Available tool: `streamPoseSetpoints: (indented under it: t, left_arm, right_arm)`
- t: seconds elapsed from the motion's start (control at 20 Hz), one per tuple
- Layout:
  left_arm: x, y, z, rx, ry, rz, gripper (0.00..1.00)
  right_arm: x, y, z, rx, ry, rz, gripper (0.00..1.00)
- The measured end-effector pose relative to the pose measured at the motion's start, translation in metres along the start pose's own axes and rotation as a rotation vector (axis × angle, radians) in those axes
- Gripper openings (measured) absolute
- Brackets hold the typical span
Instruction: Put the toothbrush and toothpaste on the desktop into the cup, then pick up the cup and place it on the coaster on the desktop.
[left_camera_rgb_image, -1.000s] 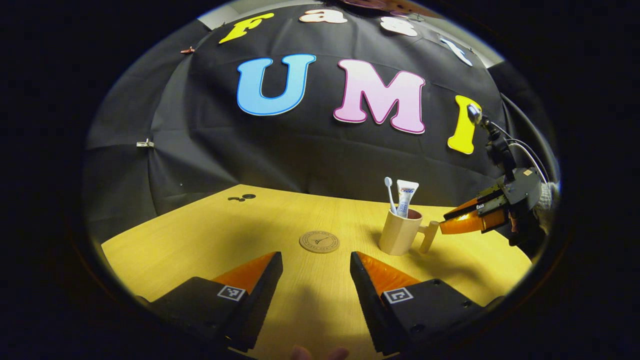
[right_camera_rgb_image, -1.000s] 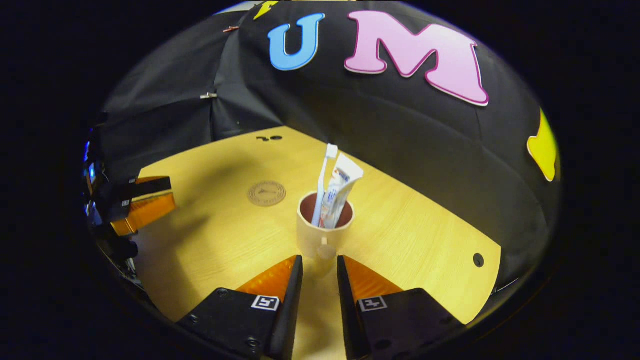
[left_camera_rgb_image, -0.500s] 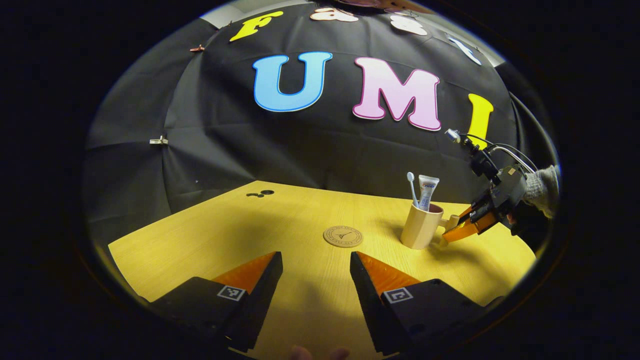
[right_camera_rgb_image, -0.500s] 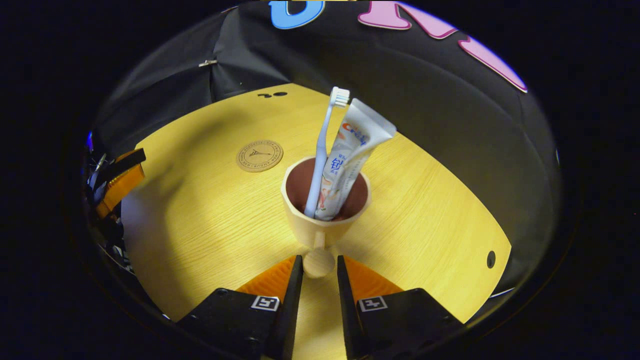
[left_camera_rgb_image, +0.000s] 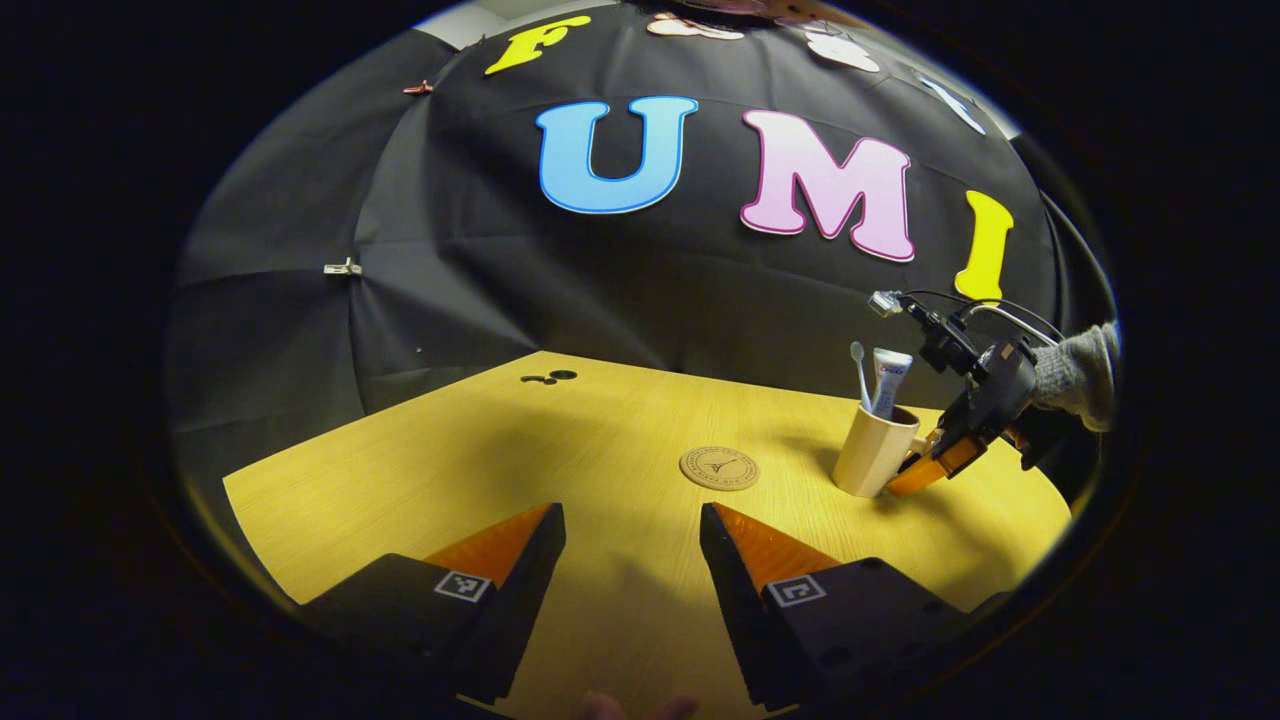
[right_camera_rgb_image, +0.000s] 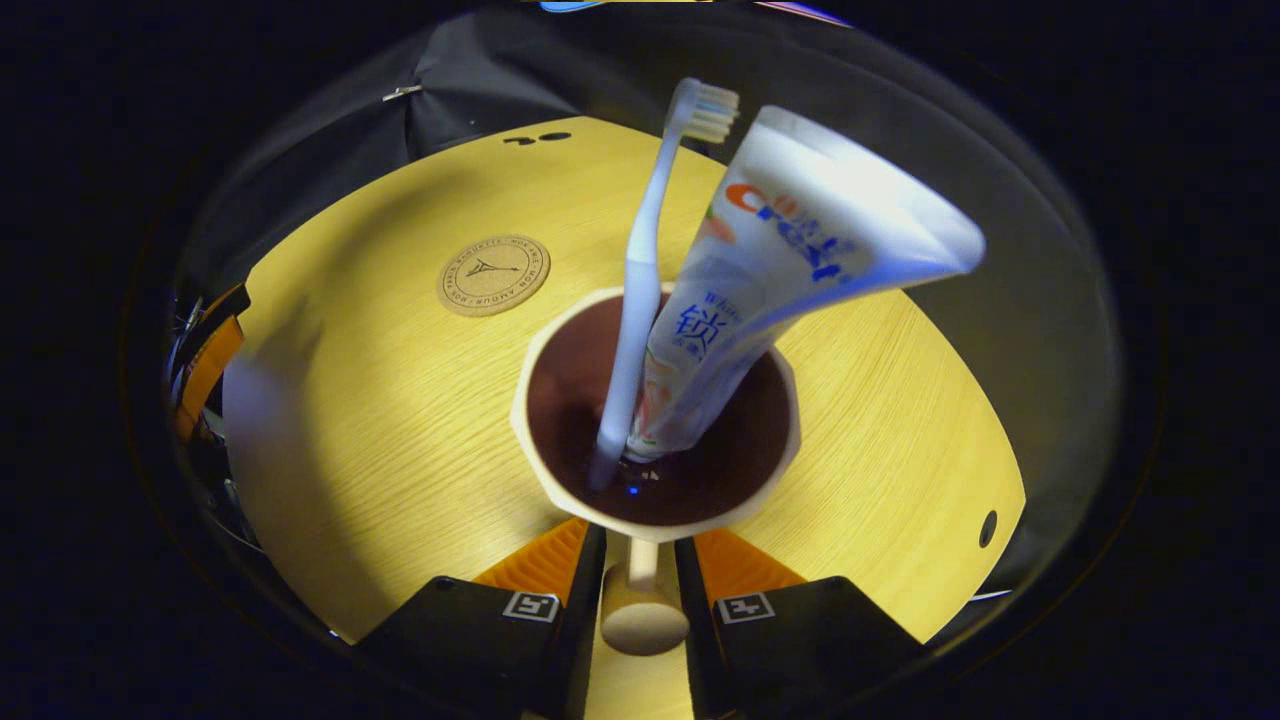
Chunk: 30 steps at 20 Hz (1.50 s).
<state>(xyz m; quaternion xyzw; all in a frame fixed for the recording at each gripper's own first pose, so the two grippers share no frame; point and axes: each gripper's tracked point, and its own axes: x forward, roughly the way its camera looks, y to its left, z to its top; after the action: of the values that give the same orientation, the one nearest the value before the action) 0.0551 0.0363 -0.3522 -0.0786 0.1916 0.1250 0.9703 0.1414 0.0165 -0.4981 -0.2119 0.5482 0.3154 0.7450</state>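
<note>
A beige cup (right_camera_rgb_image: 524, 405) stands on the wooden table, with a white toothbrush (right_camera_rgb_image: 640, 270) and a toothpaste tube (right_camera_rgb_image: 800, 240) upright inside it. The cup's handle (right_camera_rgb_image: 643, 615) lies between the fingers of my right gripper (right_camera_rgb_image: 640, 535), which is open and straddles it from above. In the left gripper view the cup (left_camera_rgb_image: 875, 455) is at the right, with the right gripper (left_camera_rgb_image: 925, 468) against its handle side. A round cork coaster (left_camera_rgb_image: 719, 467) lies bare just left of the cup. My left gripper (left_camera_rgb_image: 630, 512) hovers open over the near table, holding nothing.
A grey-sleeved hand (left_camera_rgb_image: 1080, 360) holds the right gripper, with cables trailing above it. Small dark holes (left_camera_rgb_image: 550, 377) mark the table's far left corner, and another hole (right_camera_rgb_image: 988, 527) sits near its right edge. The left gripper (right_camera_rgb_image: 205, 360) stays at the table's left edge.
My right gripper moved forward and down until the cup handle slid between its fingers, whose gap stayed the same. The left gripper's view drifted left, with its fingers unchanged.
</note>
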Motion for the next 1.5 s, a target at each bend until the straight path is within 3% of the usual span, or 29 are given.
streamPoseSetpoints:
  t: [0.15,0.25,0.55,0.6,0.65,0.7,0.75,0.85,0.95,1.25,1.5]
  left_arm:
    - [-0.002,0.006,-0.004,-0.001,0.007,0.010,0.85]
    - [-0.002,0.008,-0.003,-0.002,0.005,0.010,0.85]
    - [-0.008,0.008,-0.001,0.001,-0.002,0.002,0.85]
    - [-0.009,0.009,-0.002,0.003,0.000,0.001,0.85]
    - [-0.012,0.011,-0.002,0.004,0.000,0.000,0.85]
    - [-0.014,0.012,-0.002,0.003,0.000,0.001,0.85]
    - [-0.015,0.016,-0.001,0.000,-0.001,0.003,0.85]
    - [-0.020,0.021,0.002,-0.004,-0.007,0.009,0.85]
    - [-0.024,0.028,0.005,-0.008,-0.013,0.016,0.85]
    - [-0.049,0.045,0.008,-0.019,-0.023,0.054,0.85]
    - [-0.031,0.066,0.007,-0.035,-0.021,0.074,0.85]
  right_arm:
    - [0.003,0.003,0.002,0.044,0.019,0.025,0.39]
    - [0.003,0.004,0.000,0.063,0.019,0.036,0.28]
    - [0.001,0.012,0.013,0.093,-0.046,0.029,0.30]
    - [-0.001,0.016,0.020,0.094,-0.060,0.032,0.26]
    - [-0.003,0.021,0.029,0.097,-0.078,0.040,0.30]
    - [-0.004,0.029,0.039,0.105,-0.097,0.055,0.26]
    - [-0.006,0.039,0.051,0.114,-0.112,0.075,0.30]
    - [0.000,0.052,0.069,0.090,-0.132,0.092,0.26]
    - [0.003,0.068,0.087,0.075,-0.143,0.113,0.30]
    - [0.024,0.097,0.119,0.050,-0.130,0.154,0.25]
    - [0.049,0.117,0.132,0.010,-0.093,0.169,0.25]
